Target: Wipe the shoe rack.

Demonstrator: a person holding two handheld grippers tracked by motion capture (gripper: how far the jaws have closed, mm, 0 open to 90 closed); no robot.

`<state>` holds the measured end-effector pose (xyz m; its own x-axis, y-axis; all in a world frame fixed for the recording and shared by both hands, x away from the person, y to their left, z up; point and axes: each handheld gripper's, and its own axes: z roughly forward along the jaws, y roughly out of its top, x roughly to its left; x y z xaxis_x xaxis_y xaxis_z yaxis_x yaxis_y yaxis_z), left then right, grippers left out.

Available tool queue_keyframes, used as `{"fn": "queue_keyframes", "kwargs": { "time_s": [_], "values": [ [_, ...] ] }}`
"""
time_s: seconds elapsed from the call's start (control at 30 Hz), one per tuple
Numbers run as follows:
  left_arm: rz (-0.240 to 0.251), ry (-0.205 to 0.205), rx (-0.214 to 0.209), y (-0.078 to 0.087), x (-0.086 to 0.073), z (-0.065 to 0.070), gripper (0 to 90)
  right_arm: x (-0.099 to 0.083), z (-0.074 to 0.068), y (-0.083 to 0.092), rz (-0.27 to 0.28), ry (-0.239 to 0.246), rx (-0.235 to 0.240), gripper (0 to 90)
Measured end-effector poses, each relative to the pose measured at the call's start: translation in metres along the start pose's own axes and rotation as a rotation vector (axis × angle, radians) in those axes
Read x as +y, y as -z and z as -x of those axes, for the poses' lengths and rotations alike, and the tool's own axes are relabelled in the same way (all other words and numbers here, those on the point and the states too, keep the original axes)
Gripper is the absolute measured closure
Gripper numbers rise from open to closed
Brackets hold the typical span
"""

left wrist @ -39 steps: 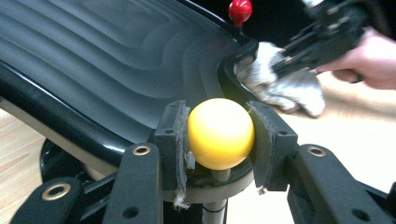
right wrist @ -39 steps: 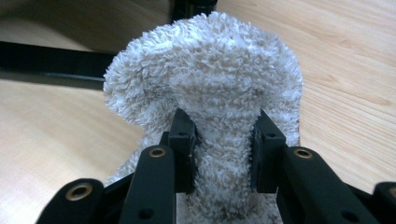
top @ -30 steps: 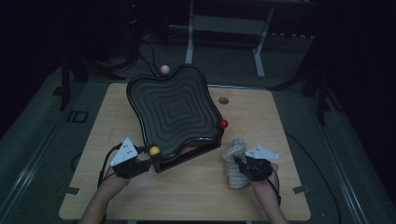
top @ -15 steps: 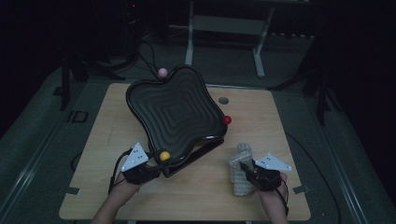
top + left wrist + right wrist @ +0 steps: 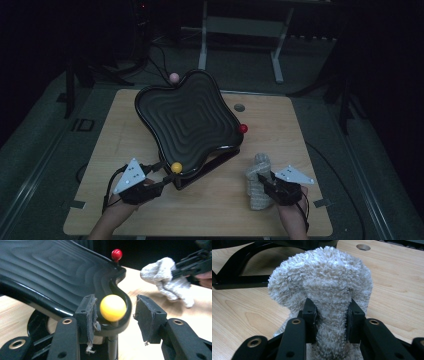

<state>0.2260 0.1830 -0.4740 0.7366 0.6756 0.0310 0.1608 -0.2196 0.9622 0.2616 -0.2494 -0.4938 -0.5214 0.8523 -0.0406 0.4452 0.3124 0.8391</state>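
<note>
Right now the left gripper [image 5: 113,312] sits at the near corner of the black tray [image 5: 187,117], its jaws spread and just been opening, with the yellow ball [image 5: 113,308] between them; the pad on one side is close against the ball, the other pad stands clear of it, so nothing is pinched. That ball is smooth, round and matte yellow, perched on a short stem at the tray's glossy rim, at the lobe nearest the person. The tray itself is a wavy, four-lobed dish of shiny black, its inside stepped in concentric ripples, tilted on a black stand [image 5: 210,167] above the wooden table [image 5: 280,135]. A red ball [image 5: 243,128] sticks up at its right lobe and a pink ball [image 5: 174,77] at the far one; the hollow of the dish holds nothing loose that I can make out. Over to the right, the right gripper [image 5: 332,315] is pressed together on a whitish terry cloth [image 5: 322,277], which bunches up above the jaws and hangs below them, well apart from the tray.
</note>
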Motion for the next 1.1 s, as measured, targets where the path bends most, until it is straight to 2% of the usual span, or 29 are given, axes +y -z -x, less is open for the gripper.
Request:
{"fn": "queue_keyframes", "kwargs": {
  "time_s": [0.07,0.17,0.2,0.23,0.3,0.33,0.37,0.43,0.47,0.53,0.6,0.7,0.77,0.87,1.0,1.07,1.1],
  "values": [
    [0.003,-0.043,0.018,0.004,-0.006,0.0,53.0,-0.001,0.002,-0.001,-0.004,-0.004,-0.006,67.4],
    [-0.024,-0.051,0.035,0.008,-0.014,-0.001,54.7,-0.002,0.002,-0.001,-0.005,-0.005,-0.007,67.4],
    [-0.03,-0.063,0.05,0.009,-0.018,-0.001,57.7,-0.003,0.002,-0.001,-0.006,-0.004,-0.009,67.4],
    [-0.034,-0.06,0.06,0.009,-0.021,-0.002,58.9,-0.003,0.002,-0.002,-0.007,-0.004,-0.013,67.4],
    [-0.049,-0.021,0.057,0.009,-0.027,-0.006,63.2,-0.004,0.003,-0.002,-0.006,-0.007,-0.013,67.4],
    [-0.079,0.003,0.062,0.007,-0.033,-0.009,63.4,-0.004,0.003,-0.003,-0.007,-0.005,-0.014,67.4],
    [-0.079,0.003,0.062,0.007,-0.033,-0.009,64.9,-0.004,0.003,-0.003,-0.007,-0.005,-0.014,67.4],
    [-0.105,0.004,0.072,0.004,-0.039,-0.011,65.6,-0.005,0.004,-0.004,-0.009,-0.012,-0.013,67.4],
    [-0.124,0.004,0.082,0.002,-0.042,-0.012,70.3,-0.005,0.005,-0.004,-0.007,-0.017,-0.014,67.4],
    [-0.159,0.008,0.087,-0.005,-0.05,-0.014,73.5,-0.004,0.004,-0.005,-0.007,-0.013,-0.017,67.4],
    [-0.175,0.01,0.099,-0.007,-0.053,-0.014,74.6,-0.005,0.004,-0.006,-0.008,-0.009,-0.019,67.5],
    [-0.202,0.042,0.117,-0.014,-0.058,-0.017,87.0,-0.006,0.004,-0.008,-0.014,-0.009,-0.02,67.5],
    [-0.219,0.034,0.125,-0.019,-0.062,-0.017,87.1,-0.006,0.004,-0.008,-0.016,-0.008,-0.02,67.5],
    [-0.23,0.048,0.106,-0.024,-0.064,-0.017,87.7,-0.006,0.005,-0.008,-0.017,-0.01,-0.022,67.5],
    [-0.252,0.038,0.125,-0.038,-0.068,-0.012,87.6,-0.007,0.004,-0.01,-0.018,-0.01,-0.02,67.5],
    [-0.255,0.042,0.133,-0.041,-0.069,-0.011,87.4,-0.007,0.003,-0.01,-0.019,-0.01,-0.018,67.5],
    [-0.26,0.059,0.132,-0.044,-0.069,-0.01,87.4,-0.007,0.003,-0.01,-0.02,-0.008,-0.017,67.5]
  ]
}}
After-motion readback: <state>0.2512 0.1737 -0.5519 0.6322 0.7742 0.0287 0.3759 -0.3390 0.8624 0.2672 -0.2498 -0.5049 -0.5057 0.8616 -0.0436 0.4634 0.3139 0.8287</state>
